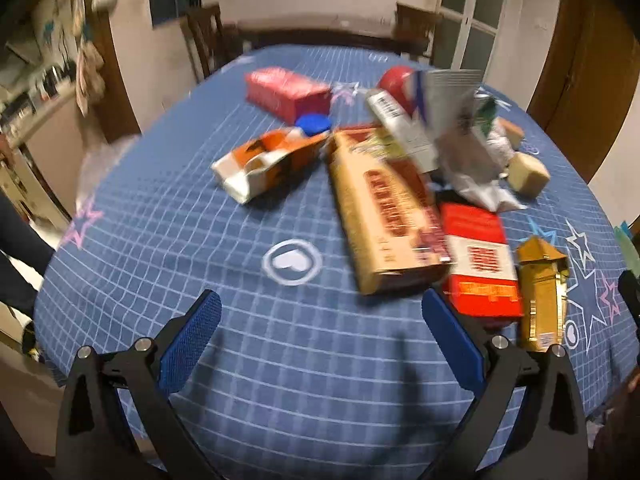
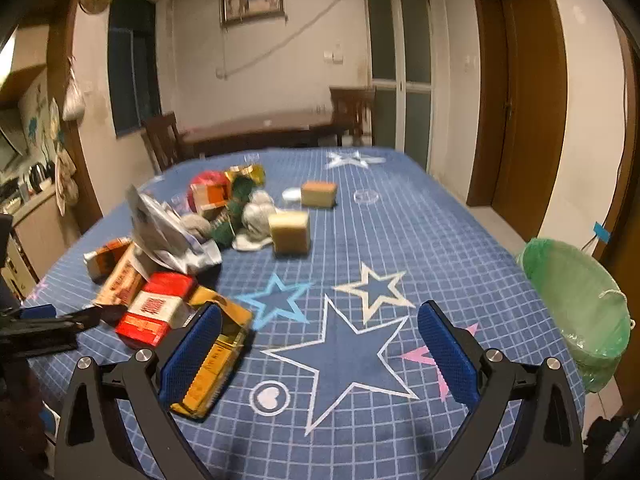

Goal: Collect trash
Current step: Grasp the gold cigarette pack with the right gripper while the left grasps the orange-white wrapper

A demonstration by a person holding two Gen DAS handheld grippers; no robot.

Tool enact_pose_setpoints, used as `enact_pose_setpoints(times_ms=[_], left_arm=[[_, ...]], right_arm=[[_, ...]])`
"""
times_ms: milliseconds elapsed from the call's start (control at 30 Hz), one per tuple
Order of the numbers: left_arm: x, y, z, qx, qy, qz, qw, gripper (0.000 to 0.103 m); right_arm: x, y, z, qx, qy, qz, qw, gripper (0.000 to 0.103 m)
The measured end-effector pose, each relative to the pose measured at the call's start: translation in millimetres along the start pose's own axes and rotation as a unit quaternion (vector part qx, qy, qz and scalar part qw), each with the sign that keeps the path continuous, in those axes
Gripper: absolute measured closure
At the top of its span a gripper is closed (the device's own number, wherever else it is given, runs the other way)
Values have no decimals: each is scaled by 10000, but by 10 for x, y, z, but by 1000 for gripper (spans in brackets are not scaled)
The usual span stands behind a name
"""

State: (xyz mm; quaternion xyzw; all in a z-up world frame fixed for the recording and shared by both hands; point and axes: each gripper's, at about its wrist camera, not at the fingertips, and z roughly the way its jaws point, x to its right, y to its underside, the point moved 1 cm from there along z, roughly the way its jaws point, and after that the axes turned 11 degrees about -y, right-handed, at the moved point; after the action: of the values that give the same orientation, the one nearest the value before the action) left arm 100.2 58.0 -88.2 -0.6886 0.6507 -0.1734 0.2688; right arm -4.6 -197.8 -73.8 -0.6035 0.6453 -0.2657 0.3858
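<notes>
Blue tablecloth [image 1: 168, 216] holds our trash pile [image 1: 404, 184]. We keep our left gripper [image 1: 320, 336] and right gripper [image 2: 318, 344] wide open, holding nothing.

Motion blur makes the lettering on the tan carton [image 1: 384, 208] and the red-and-white carton [image 1: 478, 258] unreadable in the left wrist view. The gold box [image 2: 218, 354] is partly hidden behind a blue finger [image 2: 192, 354] in the right wrist view. The green-lined bin [image 2: 580, 304] sits partly below the bench [image 2: 460, 240] edge. The frame edge cuts off the left hand-held gripper [image 2: 48, 320].
</notes>
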Motion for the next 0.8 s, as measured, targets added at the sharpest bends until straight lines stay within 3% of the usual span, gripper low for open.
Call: enact_pose_setpoints(times_ms=[133, 300, 567, 800], left_arm=[[-282, -39, 112, -110, -70, -53, 9999, 6], [-465, -136, 373, -348, -182, 47, 9992, 6], [-268, -454, 653, -400, -167, 320, 9986, 6], [-90, -781, 796, -353, -209, 482, 9980, 5]], right_arm=[[157, -47, 215, -394, -64, 253, 9989, 5], [352, -148, 544, -701, 313, 279, 9967, 5], [578, -298, 1172, -1363, 367, 526, 9886, 5], [638, -475, 1562, -1572, 610, 491, 9844, 5]])
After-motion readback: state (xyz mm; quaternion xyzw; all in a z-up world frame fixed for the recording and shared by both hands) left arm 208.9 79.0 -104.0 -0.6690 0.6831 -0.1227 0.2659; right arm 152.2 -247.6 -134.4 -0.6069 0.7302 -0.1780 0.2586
